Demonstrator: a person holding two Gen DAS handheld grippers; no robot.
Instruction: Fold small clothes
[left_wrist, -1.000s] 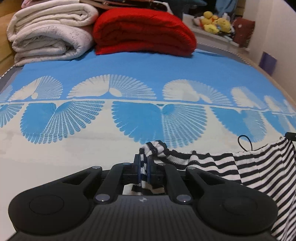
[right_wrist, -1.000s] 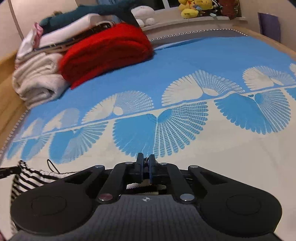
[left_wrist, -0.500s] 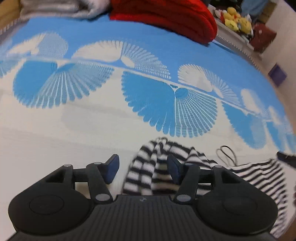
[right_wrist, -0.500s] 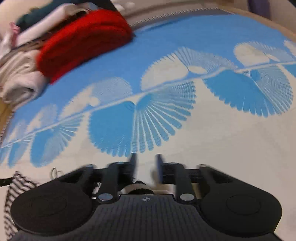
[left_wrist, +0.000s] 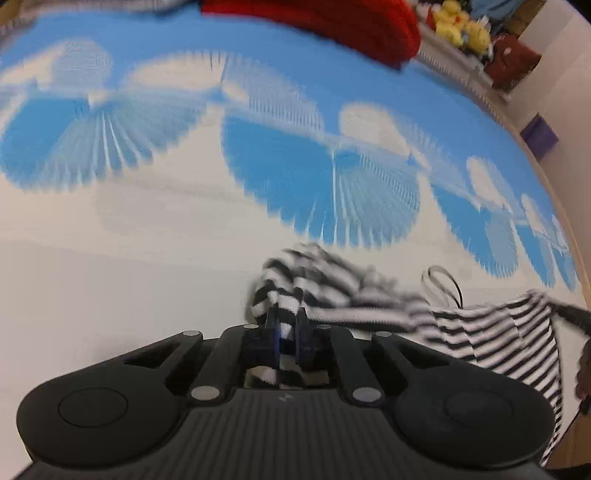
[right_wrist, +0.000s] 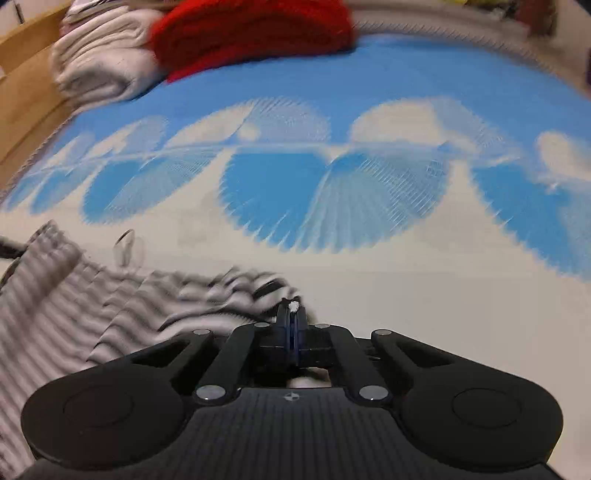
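A black-and-white striped garment (left_wrist: 498, 332) lies crumpled on the white part of the bedspread (left_wrist: 147, 280). My left gripper (left_wrist: 286, 317) points steeply down, its jaws closing tight on a bunched fold at the garment's left end, with striped cloth pinched between the pads. A thin black cord loop (left_wrist: 443, 284) sticks out of the cloth. In the right wrist view the garment (right_wrist: 74, 295) spreads away to the left, blurred. My right gripper (right_wrist: 291, 310) has its jaws closing together on the garment's right edge, and a white scrap of cloth shows at the tips.
A folded red blanket (right_wrist: 251, 33) and white folded blankets (right_wrist: 103, 70) are stacked at the far end of the bed. Yellow plush toys (left_wrist: 461, 26) sit on a shelf beyond, with a purple box (left_wrist: 539, 134) by the wall. A wooden bed edge (right_wrist: 26, 92) runs along the left.
Both grippers held the cloth a second ago, opened half a second ago, and are shut on it again now. Both have sunk closer to the bed, and the garment is more bunched.
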